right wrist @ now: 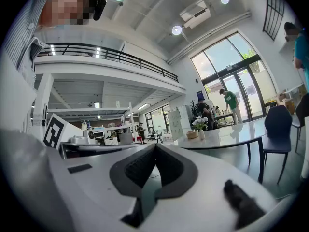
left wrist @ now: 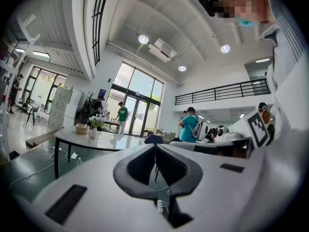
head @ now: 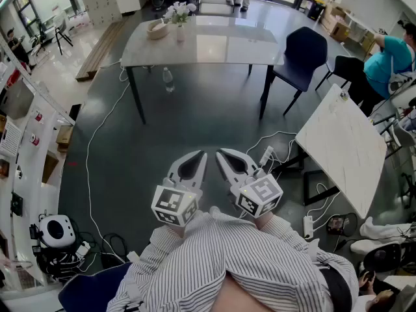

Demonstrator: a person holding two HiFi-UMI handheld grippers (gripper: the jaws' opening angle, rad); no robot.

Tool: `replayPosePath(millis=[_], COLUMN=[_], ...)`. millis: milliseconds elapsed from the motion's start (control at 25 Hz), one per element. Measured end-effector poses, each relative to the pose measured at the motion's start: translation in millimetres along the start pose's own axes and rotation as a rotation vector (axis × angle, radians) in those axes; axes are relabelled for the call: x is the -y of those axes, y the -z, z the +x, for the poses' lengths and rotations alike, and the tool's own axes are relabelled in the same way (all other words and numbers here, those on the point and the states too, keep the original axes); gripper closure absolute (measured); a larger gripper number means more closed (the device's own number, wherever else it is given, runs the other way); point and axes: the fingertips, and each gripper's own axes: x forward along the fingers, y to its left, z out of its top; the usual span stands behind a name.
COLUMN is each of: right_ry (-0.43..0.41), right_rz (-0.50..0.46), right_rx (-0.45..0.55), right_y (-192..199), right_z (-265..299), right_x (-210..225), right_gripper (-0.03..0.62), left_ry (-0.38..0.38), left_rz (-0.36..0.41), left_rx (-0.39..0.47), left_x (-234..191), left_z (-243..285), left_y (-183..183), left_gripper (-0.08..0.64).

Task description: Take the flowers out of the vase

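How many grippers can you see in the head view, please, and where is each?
2. The left gripper sits before the person's striped shirt, jaws shut and empty; the right gripper is close beside it, likewise shut. None seem hidden.

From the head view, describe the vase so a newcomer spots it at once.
Find the long pale table across the dark floor. Near its left end stands a small white vase holding white flowers; the bowl beside it is low and tan.
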Motion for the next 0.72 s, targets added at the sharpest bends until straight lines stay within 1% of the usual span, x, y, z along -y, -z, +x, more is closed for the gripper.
replayPosePath(millis=[120,200,320,520,720], right_ry=[-0.009,-0.004,0.008,0.029,0.032], right_rz=[0.010,-0.002,-0.009,-0.026,-0.012], right_rx=[-0.005,-0.007,-0.011,-0.005,0.014], right_y=[1.6,1.7,1.8,1.2,-0.6], right_z=[7.5,9.6,10.0,17.5,27.7], right_x=[-0.6,0.2,3.1,6.1,0.8], right_gripper=[0.577,0.577,0.577,0.577,0.577], left_ry=[-0.029,-0.041,-0.041,-0.044,-0.046], left_rz=[-0.012,-0.012,-0.009,-0.001,0.003], left_rx=[0.011,0.006,0.002,0.020,0.032], left_x=[-7.6,-10.9,-13.9,-22.8,-34.0], left_z=[1.3,2.2,2.6,5.1,1.8], left_y=[2.6,4.4,4.5,-2.6,-6.1], left_gripper=[0.541,0.541,0.541,0.541,0.541])
